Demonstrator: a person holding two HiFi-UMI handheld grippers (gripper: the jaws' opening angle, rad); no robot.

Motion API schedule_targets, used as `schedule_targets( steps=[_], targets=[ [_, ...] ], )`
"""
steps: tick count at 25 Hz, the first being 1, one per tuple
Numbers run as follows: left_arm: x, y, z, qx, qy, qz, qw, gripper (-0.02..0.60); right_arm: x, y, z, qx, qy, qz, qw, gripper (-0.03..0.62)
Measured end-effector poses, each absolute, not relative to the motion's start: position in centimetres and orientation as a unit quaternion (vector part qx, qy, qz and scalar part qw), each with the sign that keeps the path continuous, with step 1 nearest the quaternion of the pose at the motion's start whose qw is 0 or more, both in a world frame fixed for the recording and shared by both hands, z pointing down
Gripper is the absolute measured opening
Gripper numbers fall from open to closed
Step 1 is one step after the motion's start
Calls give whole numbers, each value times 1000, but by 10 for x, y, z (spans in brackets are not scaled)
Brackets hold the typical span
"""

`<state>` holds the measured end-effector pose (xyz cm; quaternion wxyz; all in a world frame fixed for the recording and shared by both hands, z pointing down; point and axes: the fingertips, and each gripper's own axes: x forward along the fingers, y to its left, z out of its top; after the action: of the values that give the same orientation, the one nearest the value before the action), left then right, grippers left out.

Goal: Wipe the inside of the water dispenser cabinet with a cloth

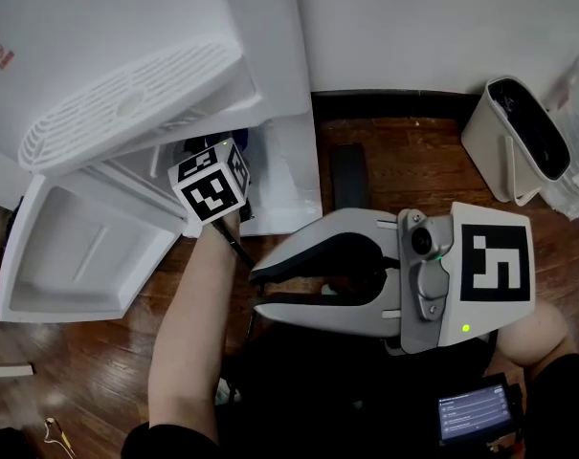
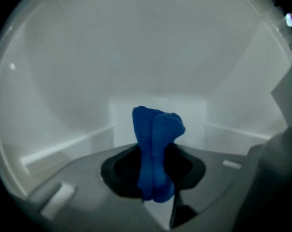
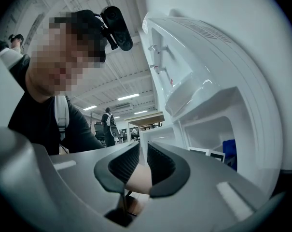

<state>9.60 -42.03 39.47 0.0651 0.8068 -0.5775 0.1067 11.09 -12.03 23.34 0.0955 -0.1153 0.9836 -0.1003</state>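
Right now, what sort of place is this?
Probably an open-plan office or lab hall: long ceiling strip lights, distant desks with a standing person, and a white plastic water dispenser on a dark wooden plank floor.

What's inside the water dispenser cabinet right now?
The left tongs, shut on a blue cloth, reach in between bare white walls. In the head view, the marker cube hides the rest of the interior.

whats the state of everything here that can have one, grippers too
cabinet door: swung open
blue cloth: bunched, clamped between the left jaws
left gripper: shut on the blue cloth
right gripper: shut, nothing held
small screen: lit
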Motion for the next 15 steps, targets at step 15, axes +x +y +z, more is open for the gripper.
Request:
schedule_targets(
  steps=[15],
  targets=[
    [130,-411,427,865,-483,74,113,117,110,-120,236,-110,984,-105,93,55]
  ],
)
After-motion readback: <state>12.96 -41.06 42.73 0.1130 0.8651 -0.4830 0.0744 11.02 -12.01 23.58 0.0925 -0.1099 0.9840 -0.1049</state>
